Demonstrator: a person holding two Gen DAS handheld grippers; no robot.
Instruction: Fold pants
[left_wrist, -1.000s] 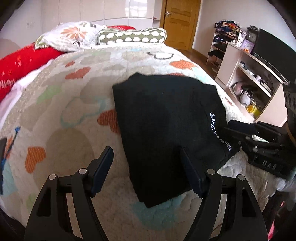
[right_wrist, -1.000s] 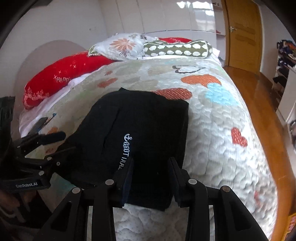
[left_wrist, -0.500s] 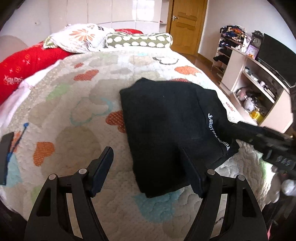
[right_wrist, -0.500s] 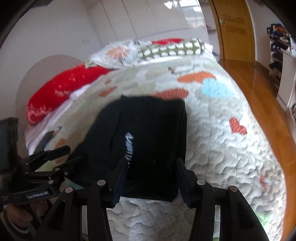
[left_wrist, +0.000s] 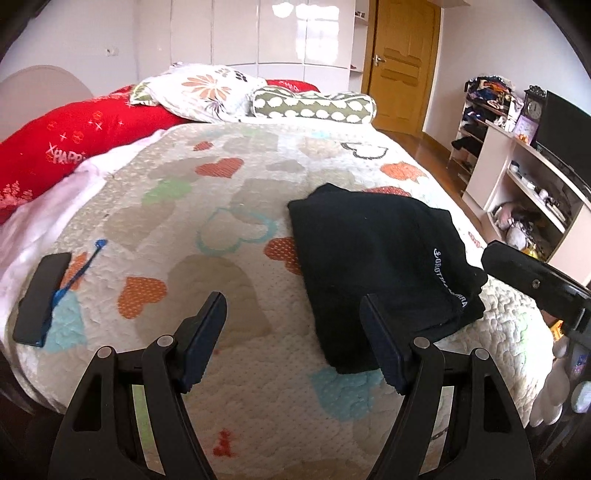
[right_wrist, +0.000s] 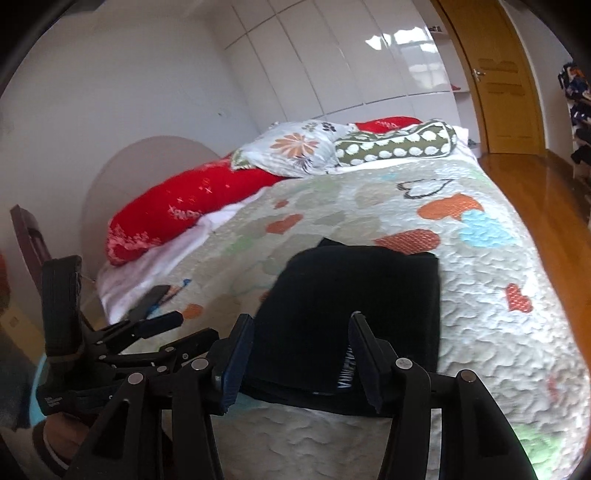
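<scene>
The black pants (left_wrist: 373, 258) lie folded in a compact rectangle on the heart-patterned quilt (left_wrist: 221, 236), with white lettering along one edge. They also show in the right wrist view (right_wrist: 354, 299). My left gripper (left_wrist: 291, 332) is open and empty, held above the bed's near edge, left of the pants. My right gripper (right_wrist: 301, 350) is open and empty, held back over the near edge of the pants. The right gripper shows at the right edge of the left wrist view (left_wrist: 535, 284).
A black phone (left_wrist: 42, 297) and a blue pen (left_wrist: 79, 269) lie on the quilt at the left. A red pillow (left_wrist: 74, 136), a floral pillow (left_wrist: 207, 88) and a green bolster (left_wrist: 314, 105) are at the head. Shelves (left_wrist: 528, 192) stand on the right.
Both grippers have pulled back and up from the pants. The right gripper's jaws have opened wider. The pants lie unmoved on the quilt.
</scene>
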